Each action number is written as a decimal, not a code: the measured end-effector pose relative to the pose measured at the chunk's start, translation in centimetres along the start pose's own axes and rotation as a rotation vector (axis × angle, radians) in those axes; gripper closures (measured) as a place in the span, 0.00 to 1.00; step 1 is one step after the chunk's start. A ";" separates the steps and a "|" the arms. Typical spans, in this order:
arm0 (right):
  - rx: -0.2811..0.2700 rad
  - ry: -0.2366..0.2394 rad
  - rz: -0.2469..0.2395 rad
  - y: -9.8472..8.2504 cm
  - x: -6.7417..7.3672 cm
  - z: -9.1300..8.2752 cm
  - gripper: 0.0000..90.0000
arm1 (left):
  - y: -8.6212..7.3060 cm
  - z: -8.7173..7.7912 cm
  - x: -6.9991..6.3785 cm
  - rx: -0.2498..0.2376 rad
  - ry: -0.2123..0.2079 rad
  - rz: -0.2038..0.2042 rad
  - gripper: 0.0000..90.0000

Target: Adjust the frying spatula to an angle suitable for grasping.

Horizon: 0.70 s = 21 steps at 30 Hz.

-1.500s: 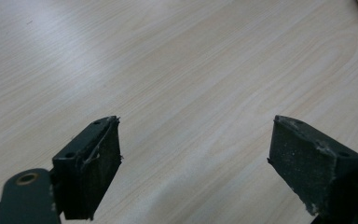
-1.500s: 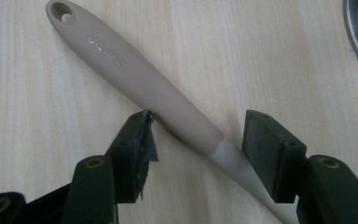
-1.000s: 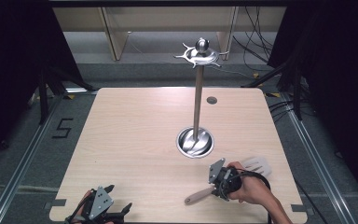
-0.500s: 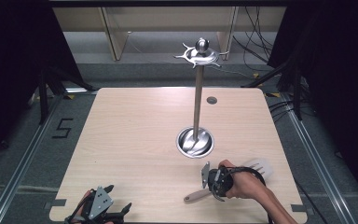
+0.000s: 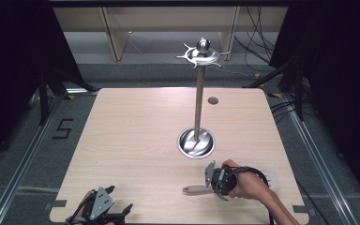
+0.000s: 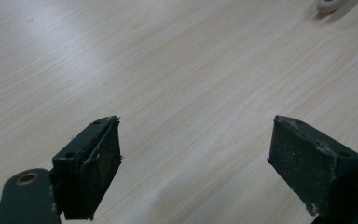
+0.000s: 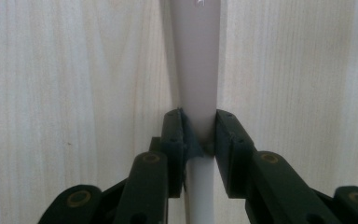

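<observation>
The pale utensil handle (image 7: 196, 70) sits pinched between the right gripper (image 7: 199, 133)'s two black jaws, pads pressed on both its sides, and it runs up out of the top of the right gripper view, so its far tip is cut off there. From the high view that same handle (image 5: 196, 189) lies flat on the wooden table (image 5: 136, 136), just in front of the stand's round metal base (image 5: 196, 142), pointing away to the left of the right gripper (image 5: 214, 178). What kind of utensil it is can't be made out: the working end is hidden behind the hand (image 5: 246, 183), with only a whitish patch (image 5: 272, 180) peeking out past the wrist.

That base is a shallow shiny dish; what gleams inside may be reflection, too hard to tell. A slim pole (image 5: 198, 101) rises from it to a hooked top (image 5: 200, 55) with a ball.

The right hand lies low over the table, forearm coming in from the bottom edge, cable looped around it.

Far front-left of the base, the left gripper (image 5: 104, 208) hangs at the table's near edge, partly cut off. In its own view the left gripper (image 6: 196, 154) has its jaws spread wide over bare wood, nothing between them, and a pale rounded tip (image 6: 328, 5) is clipped at the top corner.
</observation>
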State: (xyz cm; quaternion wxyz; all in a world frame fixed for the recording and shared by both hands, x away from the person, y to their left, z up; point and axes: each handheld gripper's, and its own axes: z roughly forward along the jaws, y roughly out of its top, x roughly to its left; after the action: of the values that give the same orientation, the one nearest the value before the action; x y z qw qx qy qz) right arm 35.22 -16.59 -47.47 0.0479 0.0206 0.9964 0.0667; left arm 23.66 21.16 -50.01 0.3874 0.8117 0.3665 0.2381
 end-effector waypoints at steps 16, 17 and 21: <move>-0.269 -0.102 0.108 -3.1 -1.4 -3.1 0.84 | 0.0 0.1 0.1 0.011 0.006 0.010 0.17; -0.269 -0.102 0.108 -3.1 -1.4 -3.1 0.84 | 0.0 0.1 0.1 0.011 0.006 0.010 0.18; -0.333 -0.166 0.173 -4.1 -1.5 -4.0 0.84 | 0.0 0.1 0.2 0.012 0.006 0.010 0.18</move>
State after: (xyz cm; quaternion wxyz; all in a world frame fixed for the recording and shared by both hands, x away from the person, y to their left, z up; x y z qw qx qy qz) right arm 36.14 -21.21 -43.91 0.1269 0.1032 0.9587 0.2325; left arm 23.80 21.25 -50.05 0.3804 0.8150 0.3652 0.2402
